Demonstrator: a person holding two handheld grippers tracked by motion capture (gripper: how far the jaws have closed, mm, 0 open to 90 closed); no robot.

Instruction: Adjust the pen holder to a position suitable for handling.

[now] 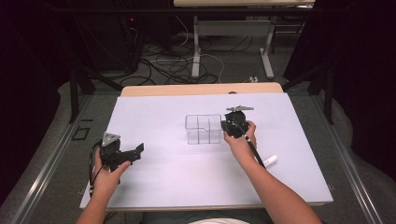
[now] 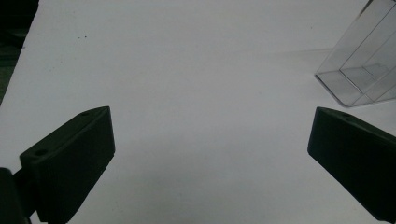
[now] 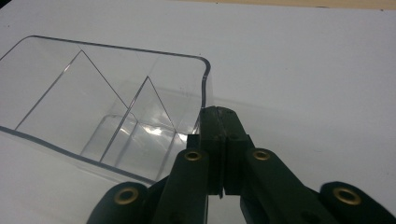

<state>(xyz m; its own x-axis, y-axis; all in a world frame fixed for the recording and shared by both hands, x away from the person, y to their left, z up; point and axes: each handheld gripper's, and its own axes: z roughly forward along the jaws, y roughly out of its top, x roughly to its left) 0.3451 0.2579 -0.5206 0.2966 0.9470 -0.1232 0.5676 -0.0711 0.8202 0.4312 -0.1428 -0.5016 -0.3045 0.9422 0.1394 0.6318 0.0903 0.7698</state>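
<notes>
A clear plastic box [image 1: 203, 129] with inner dividers stands on the white table [image 1: 177, 177] near its middle. It also appears in the right gripper view [image 3: 93, 116] and at the edge of the left gripper view [image 2: 359, 70]. My right gripper [image 1: 227, 125] is at the box's right wall near its front corner. Its jaws [image 3: 219, 121] are shut together, close against the outside of that wall. I cannot tell whether they touch it. My left gripper [image 1: 138, 151] hovers low at the table's left with its jaws [image 2: 210, 158] wide open and nothing between them.
A white marker-like stick [image 1: 270, 161] lies on the table to the right of the right forearm. Beyond the far edge are table legs [image 1: 196, 51] and loose cables [image 1: 163, 65] on the floor.
</notes>
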